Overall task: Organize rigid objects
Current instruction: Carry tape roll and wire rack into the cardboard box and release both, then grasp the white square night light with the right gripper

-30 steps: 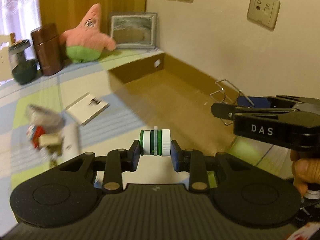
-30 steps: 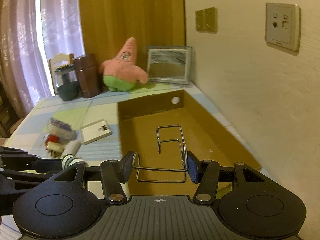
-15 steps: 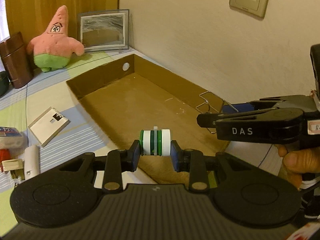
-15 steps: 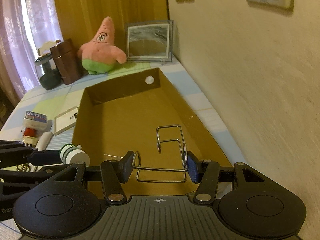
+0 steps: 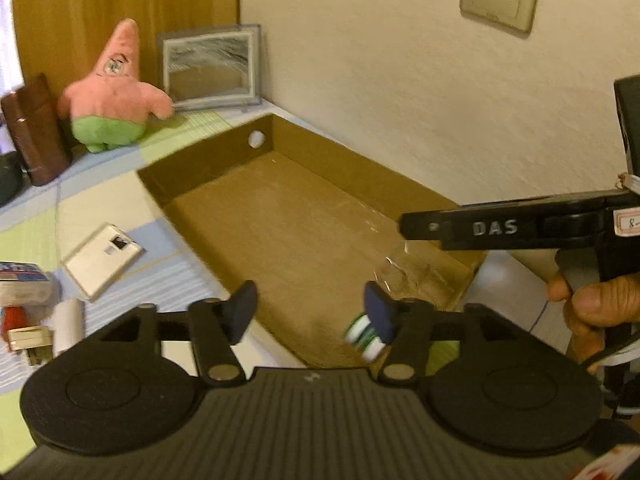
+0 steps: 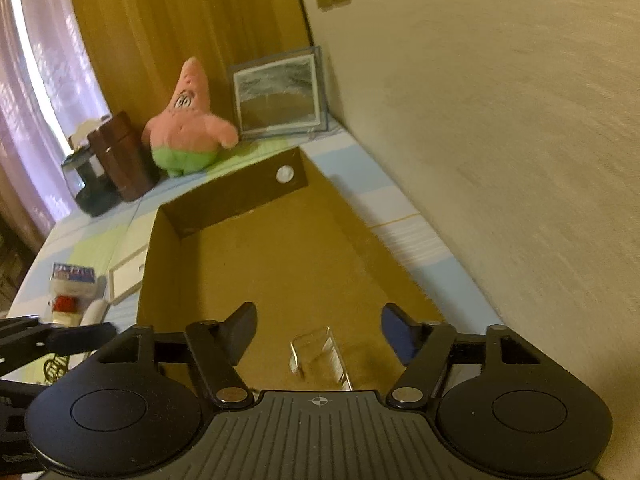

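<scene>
both grippers' jaws are opening with nothing gripped, the left gripper point(image 5: 306, 314) dropping a light, hard, roll-prone green-and-white spool point(image 5: 364, 336), best pinched across its flat ends, and the right gripper point(image 6: 318, 330) releasing a stiff, springy wire rack point(image 6: 320, 354) into the cardboard tray point(image 5: 304, 200).

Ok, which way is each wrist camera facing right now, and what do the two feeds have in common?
Left wrist: sits behind the left gripper, looking down over the cardboard box toward the wall; jaws opening, the green-and-white spool dropping free by the right finger; the right gripper and a hand show at right.
Right wrist: sits behind the right gripper, looking along the box; jaws opening over the released wire holder; the left gripper's tip shows at lower left.
Shared: box, pink plush, picture frame.
</scene>
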`<state>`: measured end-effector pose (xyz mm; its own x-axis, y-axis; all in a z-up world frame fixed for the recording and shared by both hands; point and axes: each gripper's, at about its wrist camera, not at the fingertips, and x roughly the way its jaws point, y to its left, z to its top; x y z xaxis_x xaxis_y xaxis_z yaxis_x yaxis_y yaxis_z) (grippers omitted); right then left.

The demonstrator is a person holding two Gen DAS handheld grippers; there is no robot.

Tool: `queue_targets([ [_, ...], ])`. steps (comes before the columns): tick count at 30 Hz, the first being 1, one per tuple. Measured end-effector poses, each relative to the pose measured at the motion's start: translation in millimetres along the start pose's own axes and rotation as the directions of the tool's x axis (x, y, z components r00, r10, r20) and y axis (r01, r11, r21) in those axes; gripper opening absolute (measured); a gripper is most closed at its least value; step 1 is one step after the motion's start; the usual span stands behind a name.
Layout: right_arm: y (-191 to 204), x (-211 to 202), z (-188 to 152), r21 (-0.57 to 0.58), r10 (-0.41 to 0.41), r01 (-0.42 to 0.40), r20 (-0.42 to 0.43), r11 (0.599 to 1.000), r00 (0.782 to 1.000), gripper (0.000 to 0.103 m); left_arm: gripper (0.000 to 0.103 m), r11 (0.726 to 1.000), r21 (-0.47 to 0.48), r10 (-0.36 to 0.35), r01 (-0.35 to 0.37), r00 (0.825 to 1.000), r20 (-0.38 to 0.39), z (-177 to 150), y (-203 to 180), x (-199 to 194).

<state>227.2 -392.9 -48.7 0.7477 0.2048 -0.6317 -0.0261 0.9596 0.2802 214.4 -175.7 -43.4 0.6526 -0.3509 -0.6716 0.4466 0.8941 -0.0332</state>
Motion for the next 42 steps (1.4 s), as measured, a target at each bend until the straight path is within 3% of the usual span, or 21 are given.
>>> queue_targets([
  [4, 0, -15, 0, 0.025, -0.001, 0.0, 0.026, 1.0, 1.0, 0.068, 0.073, 0.999, -0.026, 0.04, -0.039, 0.998, 0.043, -3, 9, -23],
  [7, 7, -26, -1, 0.027, 0.011, -0.012, 0.041, 1.0, 0.999, 0.068, 0.077, 0.997, -0.05, 0.066, -0.062, 0.995, 0.071, -9, 16, -41],
  [12, 31, -49, -8, 0.012, 0.038, -0.039, 0.075, 0.999, 0.996, 0.068, 0.077, 0.989, -0.114, 0.108, -0.098, 0.991, 0.083, -23, 34, -67],
  [18, 76, -68, -25, -0.078, 0.074, -0.067, 0.09, 0.995, 0.993, 0.069, 0.078, 0.981, -0.12, 0.16, -0.151, 0.985, 0.069, -51, 58, -99],
  [30, 166, -64, -77, -0.227, 0.169, -0.163, 0.008, 0.96, 0.986, 0.072, 0.083, 0.947, -0.136, 0.294, -0.29, 0.956, 0.013, -115, 116, -152],
  [36, 201, -49, -98, -0.313, 0.207, -0.205, -0.029, 0.927, 0.978, 0.072, 0.083, 0.936, -0.127, 0.332, -0.33, 0.943, -0.004, -135, 140, -162],
  [42, 234, -35, -123, -0.429, 0.23, -0.228, -0.048, 0.874, 0.972, 0.072, 0.083, 0.93, -0.16, 0.329, -0.331, 0.943, -0.04, -144, 163, -162],
])
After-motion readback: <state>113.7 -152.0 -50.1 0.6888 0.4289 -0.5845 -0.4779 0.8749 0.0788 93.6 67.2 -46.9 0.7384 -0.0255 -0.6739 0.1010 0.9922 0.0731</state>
